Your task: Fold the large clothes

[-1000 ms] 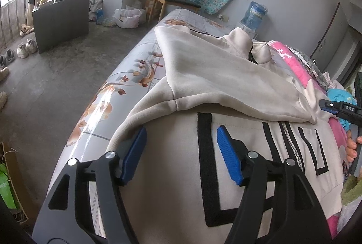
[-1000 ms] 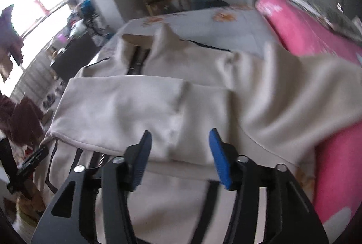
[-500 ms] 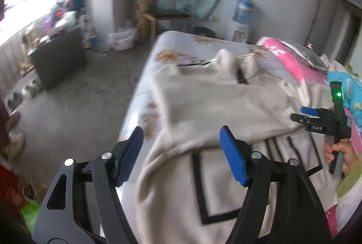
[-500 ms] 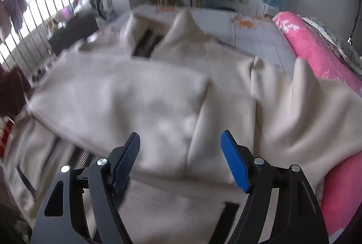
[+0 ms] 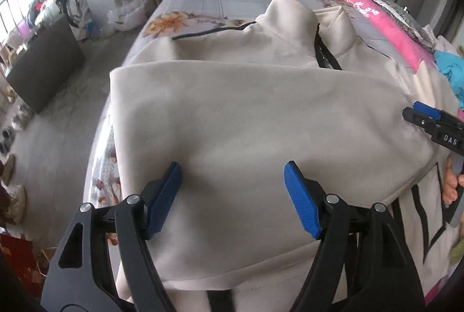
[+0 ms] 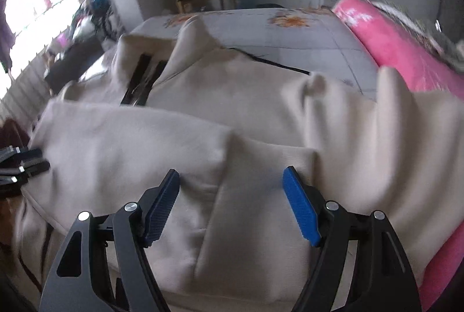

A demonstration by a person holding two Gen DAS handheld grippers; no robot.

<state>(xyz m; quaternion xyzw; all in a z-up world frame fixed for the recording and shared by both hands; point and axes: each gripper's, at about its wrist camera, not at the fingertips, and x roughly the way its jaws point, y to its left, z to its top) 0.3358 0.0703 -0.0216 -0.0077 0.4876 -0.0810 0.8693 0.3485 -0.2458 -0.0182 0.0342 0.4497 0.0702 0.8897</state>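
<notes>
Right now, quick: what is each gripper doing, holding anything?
Left gripper: open, jaws have just been opening, nothing gripped, above the beige jacket.
Right gripper: open, jaws have just opened wider, nothing gripped, above the jacket's folded sleeve.

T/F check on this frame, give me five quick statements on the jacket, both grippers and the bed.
1. The beige zip jacket lies on a floral bed sheet. True.
2. The left gripper is clamped on a sleeve. False: its jaws stand apart above the fabric, gripping nothing.
3. The right gripper is open over the folded sleeve. True.
4. The jacket's collar lies flat under the folded sleeve. False: it stands up beyond the sleeve, zip partly open.
5. A pink blanket lies along the bed's side. True.
</notes>
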